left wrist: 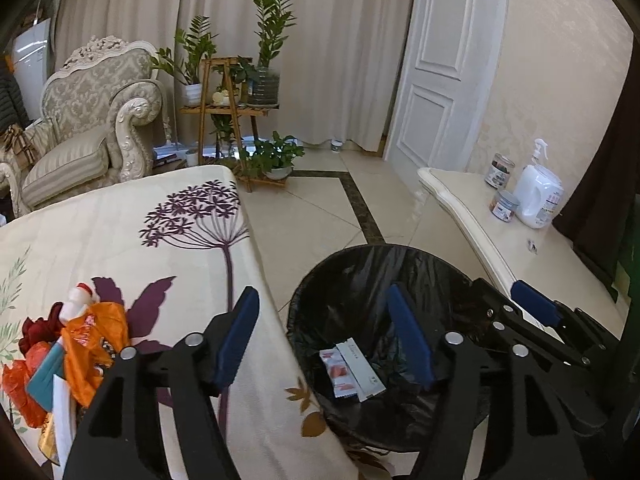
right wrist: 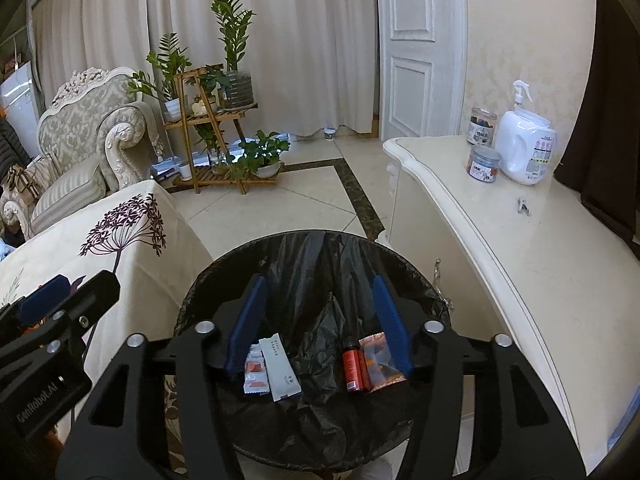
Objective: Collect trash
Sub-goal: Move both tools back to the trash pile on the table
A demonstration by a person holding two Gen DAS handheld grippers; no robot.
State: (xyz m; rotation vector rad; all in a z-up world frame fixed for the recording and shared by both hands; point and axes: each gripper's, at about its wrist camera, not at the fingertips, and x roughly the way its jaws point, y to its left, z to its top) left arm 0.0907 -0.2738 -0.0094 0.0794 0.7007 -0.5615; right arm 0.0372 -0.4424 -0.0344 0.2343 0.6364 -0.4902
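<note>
A black-lined trash bin [right wrist: 224,272] stands on the floor between the table and a cabinet; it also shows in the left wrist view [left wrist: 344,268]. In it lie a white sachet [right wrist: 280,368], a pink packet [right wrist: 254,372], a red bottle [right wrist: 352,366] and an orange wrapper [right wrist: 380,360]. My right gripper [right wrist: 320,324] is open and empty above the bin. My left gripper [left wrist: 324,336] is open and empty over the table edge and the bin's left rim. A pile of orange and red wrappers [left wrist: 80,344] lies on the tablecloth to its left.
A floral tablecloth covers the table [left wrist: 140,232]. A cream cabinet [right wrist: 520,256] at right carries a spray bottle [right wrist: 524,144] and two jars [right wrist: 482,162]. An armchair [left wrist: 80,128] and a plant stand [left wrist: 232,112] stand at the back by a white door [left wrist: 436,60].
</note>
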